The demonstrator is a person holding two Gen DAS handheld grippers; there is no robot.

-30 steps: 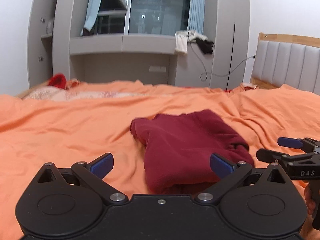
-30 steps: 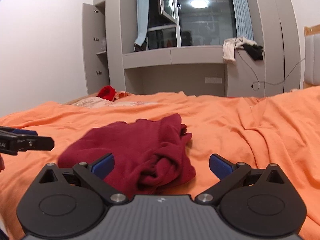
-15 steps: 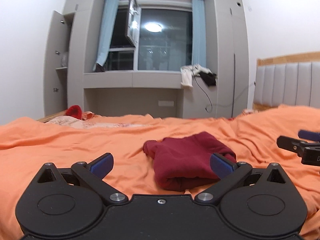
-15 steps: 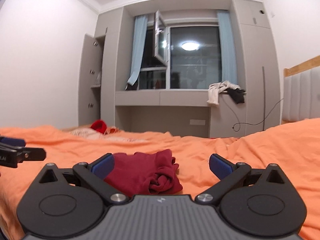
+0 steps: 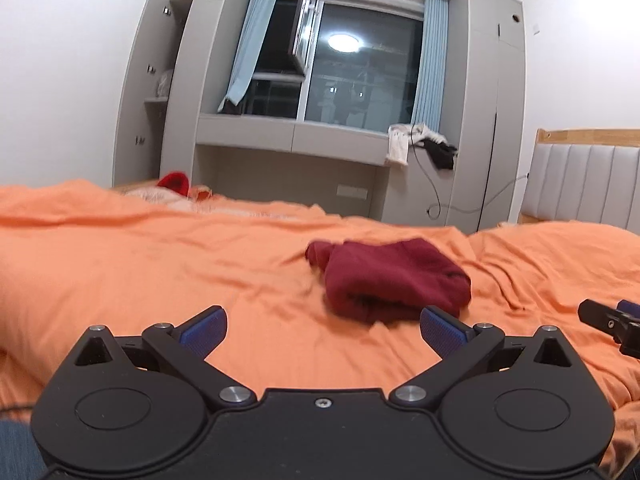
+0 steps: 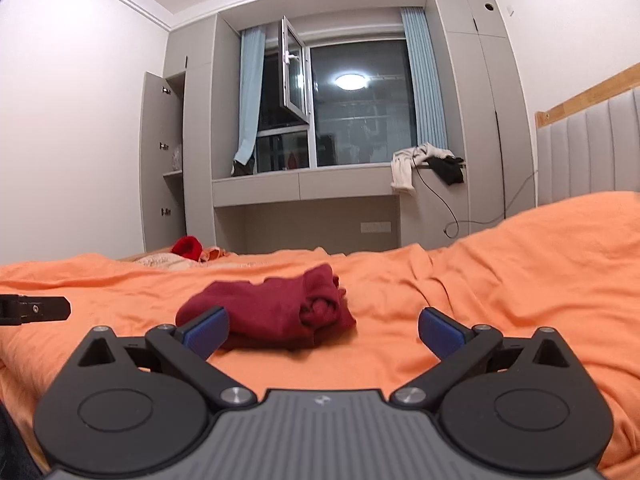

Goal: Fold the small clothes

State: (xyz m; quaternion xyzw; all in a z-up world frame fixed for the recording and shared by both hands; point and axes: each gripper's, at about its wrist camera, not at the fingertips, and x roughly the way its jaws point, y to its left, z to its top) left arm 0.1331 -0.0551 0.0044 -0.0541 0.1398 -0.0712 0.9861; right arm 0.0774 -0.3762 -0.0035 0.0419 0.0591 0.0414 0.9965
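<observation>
A dark red garment (image 5: 390,276) lies folded in a compact bundle on the orange bedsheet (image 5: 160,264). It also shows in the right wrist view (image 6: 272,312). My left gripper (image 5: 322,330) is open and empty, held back from the bundle, near and left of it. My right gripper (image 6: 324,330) is open and empty, also short of the bundle. The right gripper's tip (image 5: 612,322) shows at the left view's right edge. The left gripper's tip (image 6: 34,310) shows at the right view's left edge.
A red item (image 5: 174,182) and pale clothes lie at the bed's far left. A grey window bench (image 5: 292,140) with draped clothes (image 5: 420,144) stands behind the bed. A padded headboard (image 5: 584,184) is at the right.
Both grippers have pulled back from the garment and tilted upward, so more of the room shows. The bundle looks smaller and farther. Both stay open.
</observation>
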